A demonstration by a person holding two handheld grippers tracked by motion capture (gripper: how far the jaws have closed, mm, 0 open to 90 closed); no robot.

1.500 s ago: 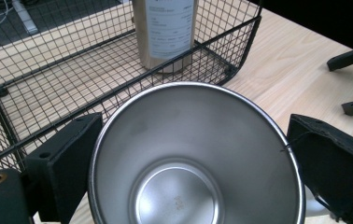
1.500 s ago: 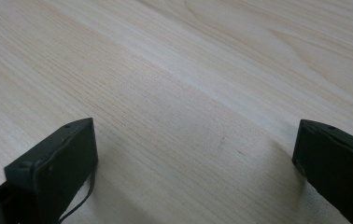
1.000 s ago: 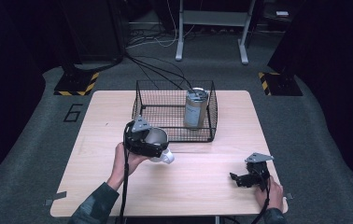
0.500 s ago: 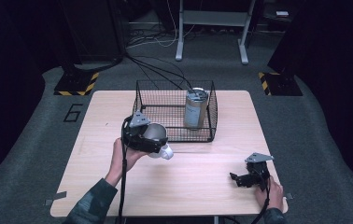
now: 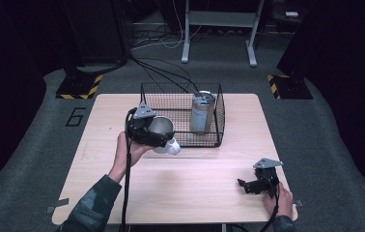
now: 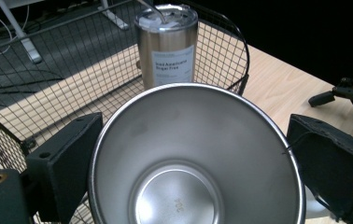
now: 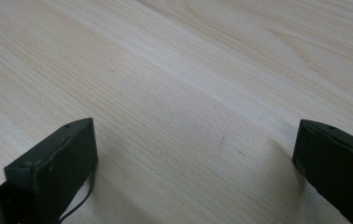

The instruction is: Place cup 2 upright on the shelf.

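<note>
A steel cup [image 5: 162, 129] with a white handle is clamped between the jaws of my left gripper [image 5: 154, 136], held in the air at the front left corner of the black wire basket [image 5: 217, 116]. In the left gripper view I look down into the cup [image 6: 198, 154], a jaw pressed against each side of it. A lidded steel tumbler [image 5: 203, 112] with a label stands upright inside the basket at its right side, also seen as the tumbler [image 6: 167, 44] beyond the cup. My right gripper [image 5: 253, 185] rests low at the table's front right, open and empty.
The light wooden table [image 5: 195, 193] carries the basket at its far middle. Black floor with cables and a metal stand [image 5: 217, 29] lies beyond. The right gripper view looks down on bare wood [image 7: 202, 84] between wide-apart jaws.
My left gripper has lifted the cup slightly up and toward the basket. The right gripper has stayed still.
</note>
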